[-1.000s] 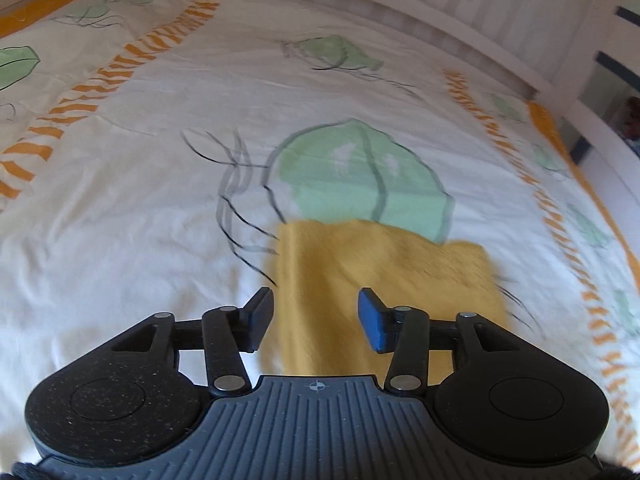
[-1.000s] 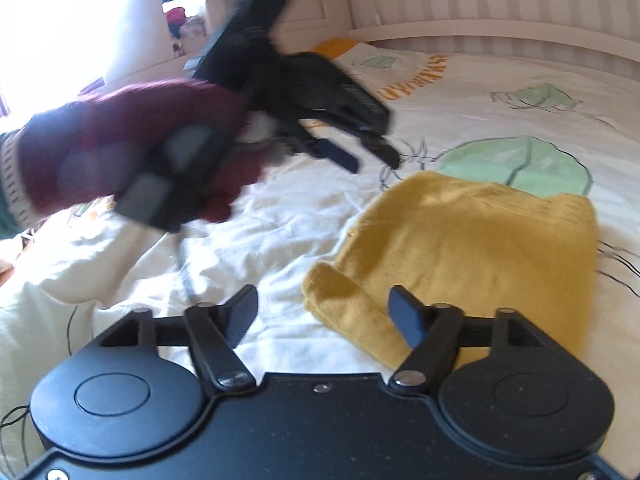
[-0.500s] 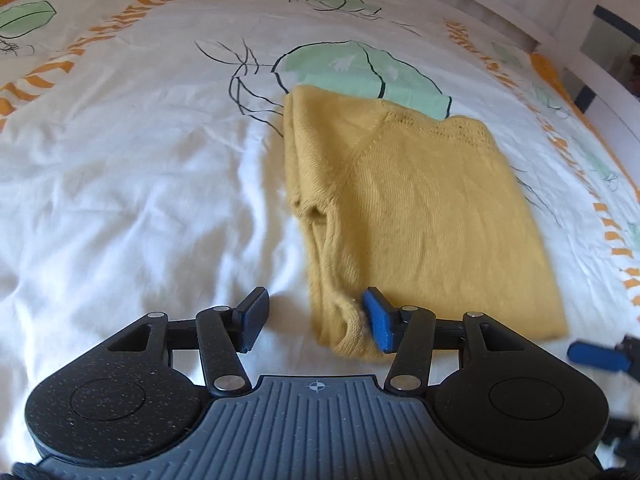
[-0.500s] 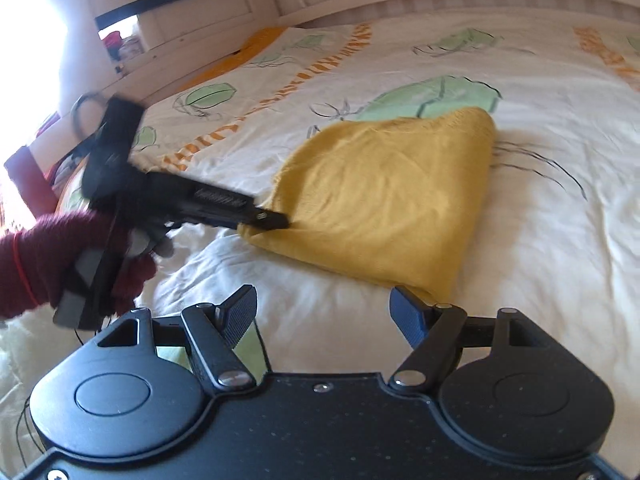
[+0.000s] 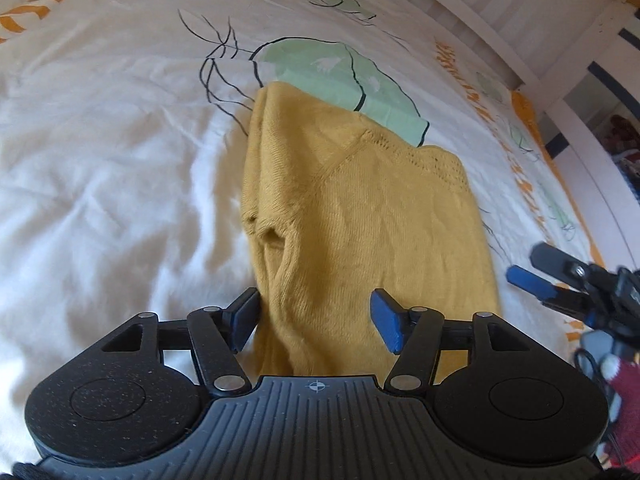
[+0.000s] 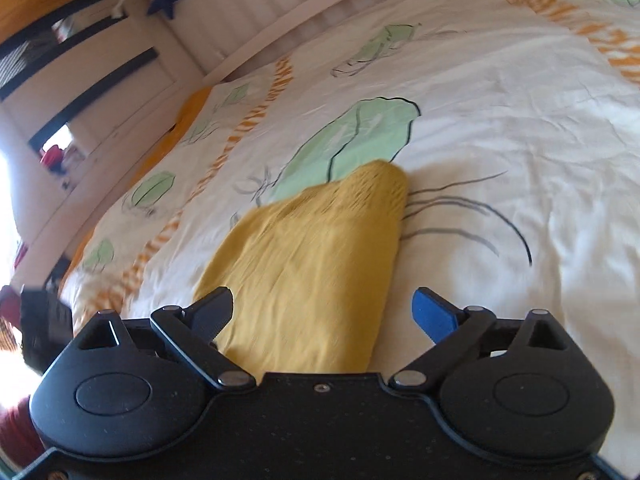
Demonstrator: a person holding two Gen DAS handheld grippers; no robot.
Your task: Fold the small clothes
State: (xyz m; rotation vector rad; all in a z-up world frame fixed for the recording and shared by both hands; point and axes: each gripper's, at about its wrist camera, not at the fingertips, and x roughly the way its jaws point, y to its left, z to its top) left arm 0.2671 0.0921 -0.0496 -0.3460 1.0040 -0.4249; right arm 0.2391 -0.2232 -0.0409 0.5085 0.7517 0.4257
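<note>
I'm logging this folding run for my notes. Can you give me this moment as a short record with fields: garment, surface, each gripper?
garment: yellow knit sweater, partly folded, lying flat
surface: white bedspread with green and orange print
left gripper: jaws opening, low over the sweater's near edge, fabric between the fingers, not pinched
right gripper: jaws opening wide, over the sweater's near end, nothing gripped
fold state: sleeve tucked in on one side; final fold not yet done

Bright daylight blows out the right-wrist view's left edge; fisheye bends the borders, and motion softens the yellow knit (image 6: 320,256).
</note>
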